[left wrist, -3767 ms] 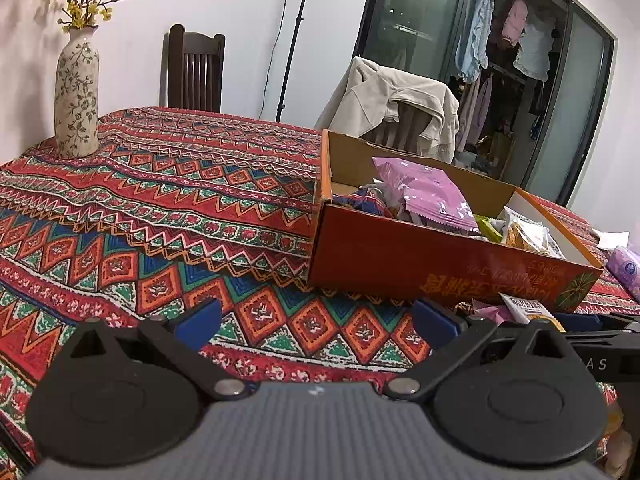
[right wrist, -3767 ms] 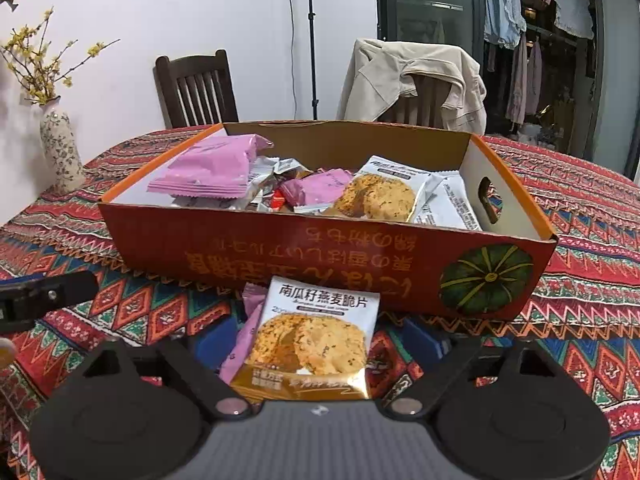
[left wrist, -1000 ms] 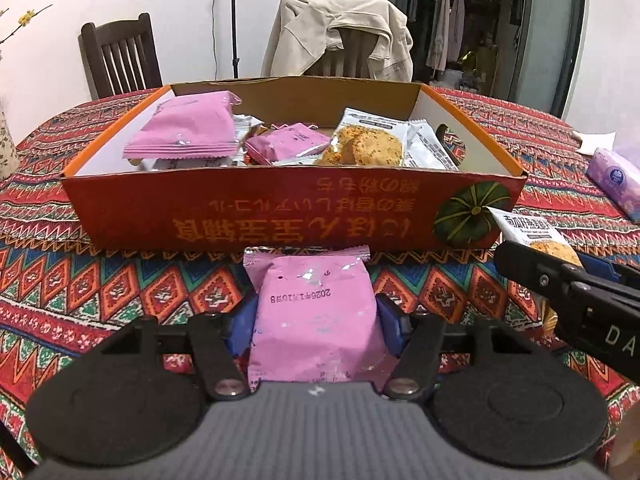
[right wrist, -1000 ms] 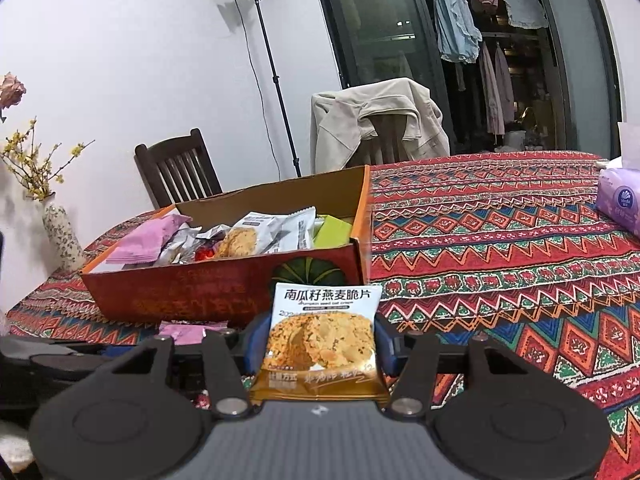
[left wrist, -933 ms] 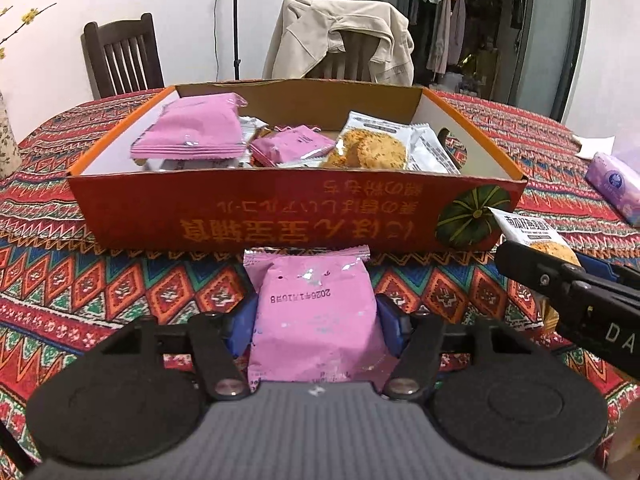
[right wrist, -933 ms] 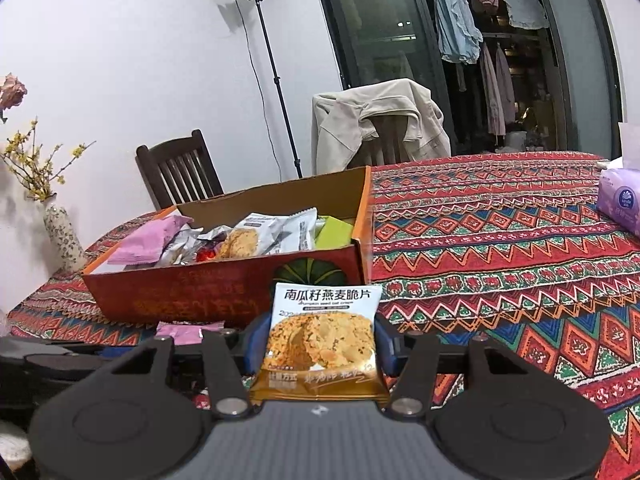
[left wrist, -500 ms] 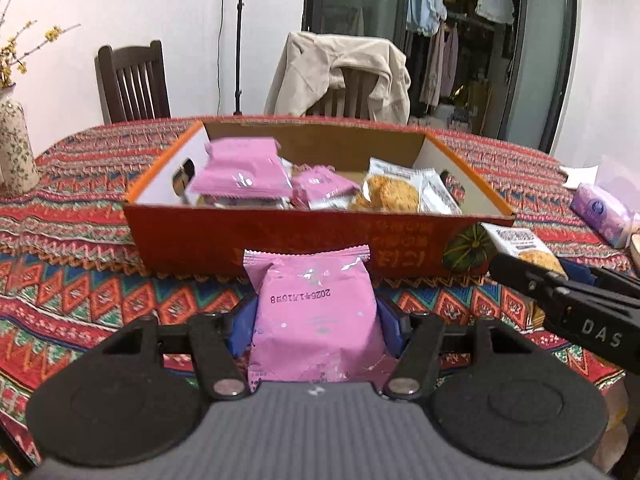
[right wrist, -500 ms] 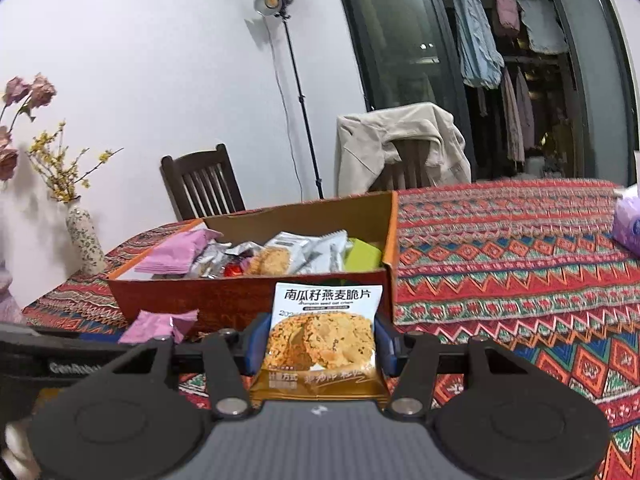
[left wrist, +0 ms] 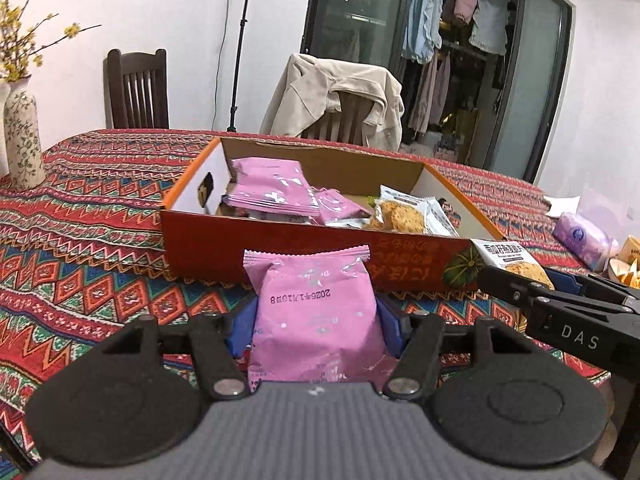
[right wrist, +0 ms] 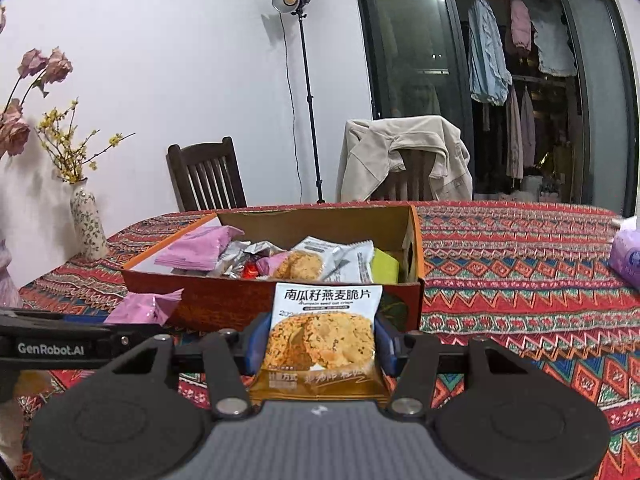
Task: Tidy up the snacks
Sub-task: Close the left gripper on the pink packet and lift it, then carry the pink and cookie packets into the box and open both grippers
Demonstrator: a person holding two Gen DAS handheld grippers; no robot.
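My left gripper [left wrist: 316, 320] is shut on a pink snack packet [left wrist: 314, 312], held above the patterned tablecloth in front of the orange cardboard box [left wrist: 280, 248]. My right gripper [right wrist: 320, 336] is shut on a white oat crisp packet [right wrist: 325, 332] with a cookie picture, also held in front of the box [right wrist: 224, 304]. The box holds several snack packets, pink and white ones among them. The right gripper with its packet shows in the left wrist view [left wrist: 520, 276], at the box's near right corner. The pink packet shows in the right wrist view [right wrist: 144, 308].
A flowered vase [left wrist: 22, 140] stands at the table's left edge. A purple tissue pack [left wrist: 580, 240] lies at the right. Two chairs stand behind the table, one draped with a beige jacket [left wrist: 340, 100]. A light stand [right wrist: 304, 100] is by the wall.
Both grippers have risen and drawn back from the box, each still holding its packet. The left view has swung to the left, so the box sits further right.
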